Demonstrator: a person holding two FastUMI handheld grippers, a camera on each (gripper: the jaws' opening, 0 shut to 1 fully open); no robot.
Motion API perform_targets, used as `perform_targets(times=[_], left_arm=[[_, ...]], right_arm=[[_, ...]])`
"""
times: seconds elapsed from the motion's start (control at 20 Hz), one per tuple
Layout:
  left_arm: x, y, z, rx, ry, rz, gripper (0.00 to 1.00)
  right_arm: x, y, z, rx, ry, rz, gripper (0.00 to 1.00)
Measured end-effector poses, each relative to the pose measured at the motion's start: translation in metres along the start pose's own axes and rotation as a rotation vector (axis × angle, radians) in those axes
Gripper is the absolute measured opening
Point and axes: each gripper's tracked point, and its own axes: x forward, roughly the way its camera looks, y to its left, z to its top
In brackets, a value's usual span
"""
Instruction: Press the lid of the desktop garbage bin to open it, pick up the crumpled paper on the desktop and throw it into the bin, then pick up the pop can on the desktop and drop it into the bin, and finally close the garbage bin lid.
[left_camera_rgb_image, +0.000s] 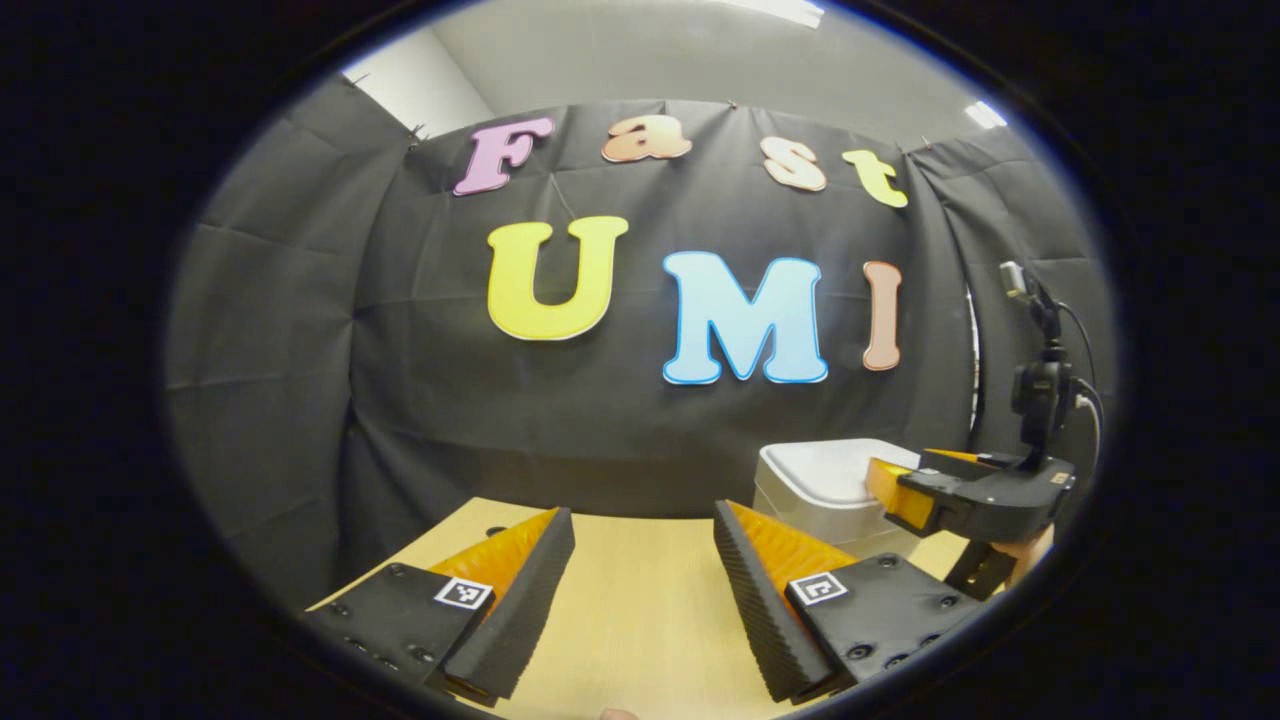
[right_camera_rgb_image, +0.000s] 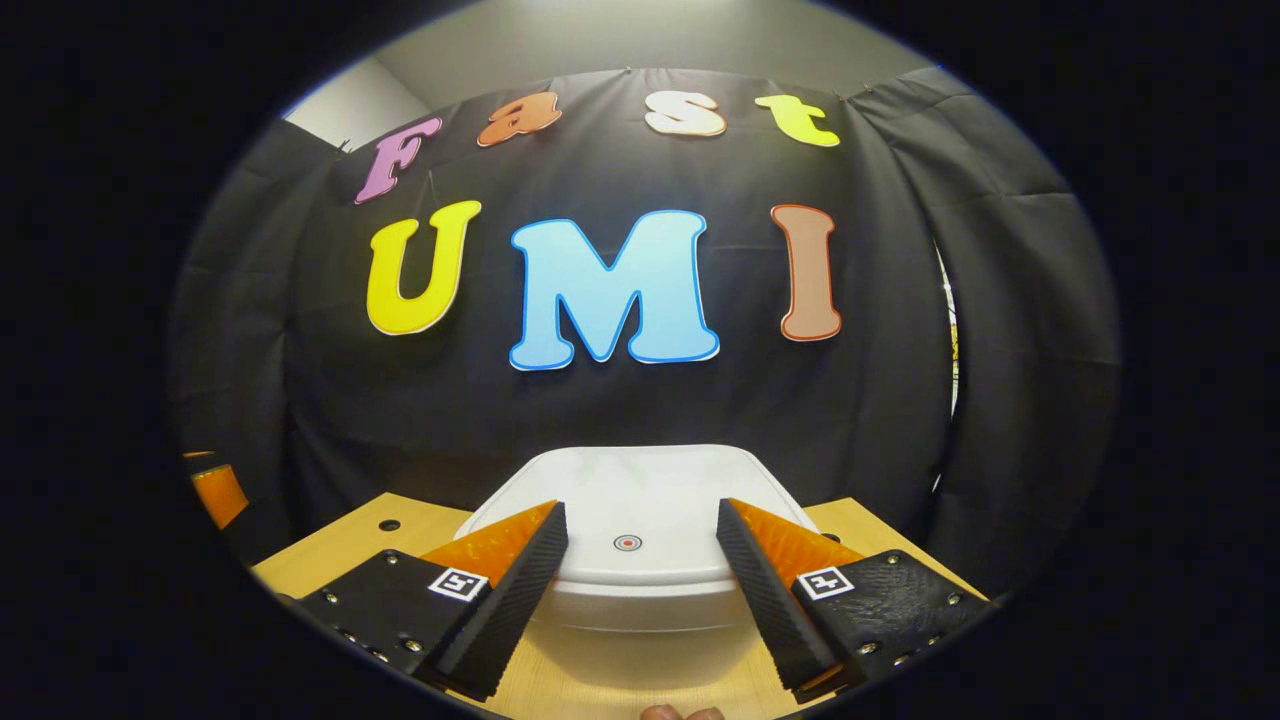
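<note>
The white plastic garbage bin (right_camera_rgb_image: 640, 520), lid closed, is faced by the right gripper (right_camera_rgb_image: 640, 585), held level, spread wide and empty; the left gripper (left_camera_rgb_image: 640, 590) is likewise held spread and empty above the wooden table (left_camera_rgb_image: 640, 640).

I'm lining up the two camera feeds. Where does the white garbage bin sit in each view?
Left gripper view: garbage bin at lower right, beyond the left tongs, partly behind the right tongs.
Right gripper view: bin at bottom centre, lid down, between the right tongs' fingers.
Shared landmark: the wooden table.
</note>
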Motion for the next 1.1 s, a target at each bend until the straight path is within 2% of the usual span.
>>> perform_targets(times=[0.3,0.65,0.75,1.1], left_arm=[[-0.003,-0.024,-0.007,0.001,-0.011,0.022,0.93],[-0.014,-0.033,-0.013,0.021,-0.039,0.071,0.92],[-0.019,-0.031,-0.014,0.043,-0.04,0.084,0.92],[-0.025,-0.034,-0.012,0.06,-0.043,0.051,0.92]], right_arm=[[-0.051,-0.008,0.013,0.028,-0.007,0.038,0.96],[-0.102,-0.011,0.025,-0.077,-0.055,0.088,0.96],[-0.112,-0.003,0.029,-0.09,-0.078,0.111,0.96],[-0.122,0.014,0.04,-0.124,-0.117,0.127,0.96]])
